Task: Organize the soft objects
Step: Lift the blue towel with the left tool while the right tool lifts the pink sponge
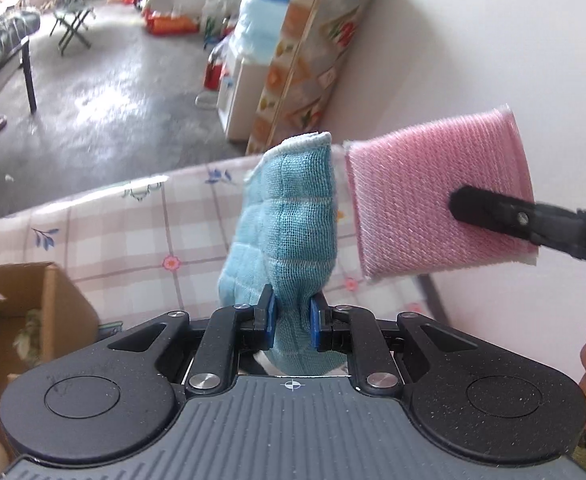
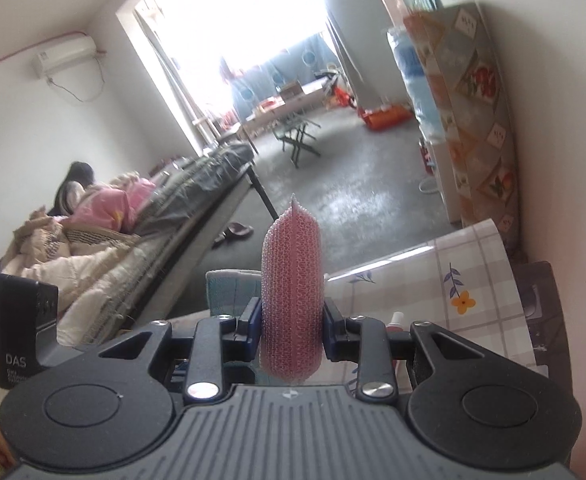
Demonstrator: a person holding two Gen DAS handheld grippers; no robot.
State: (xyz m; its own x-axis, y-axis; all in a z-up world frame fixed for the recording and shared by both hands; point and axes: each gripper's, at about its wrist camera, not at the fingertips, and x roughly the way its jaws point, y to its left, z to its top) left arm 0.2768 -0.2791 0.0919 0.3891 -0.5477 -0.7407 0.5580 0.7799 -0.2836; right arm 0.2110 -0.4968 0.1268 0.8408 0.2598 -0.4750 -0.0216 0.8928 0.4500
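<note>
My left gripper point(image 1: 291, 322) is shut on a folded light-blue checked cloth point(image 1: 289, 220), held upright above the table. My right gripper point(image 2: 291, 330) is shut on a pink mesh scrub sponge point(image 2: 291, 280), held edge-on in its own view. In the left wrist view the same pink sponge point(image 1: 433, 188) hangs just right of the blue cloth, with the right gripper's black finger point(image 1: 493, 210) across it. A bit of the blue cloth point(image 2: 229, 292) shows left of the sponge in the right wrist view.
A table with a pink checked flowered cloth point(image 1: 153, 232) lies below both grippers. An open cardboard box point(image 1: 53, 304) with soft items stands at lower left. A patterned mattress point(image 1: 313, 52) leans on the wall. A bed with bedding and a person point(image 2: 105, 208) lies left.
</note>
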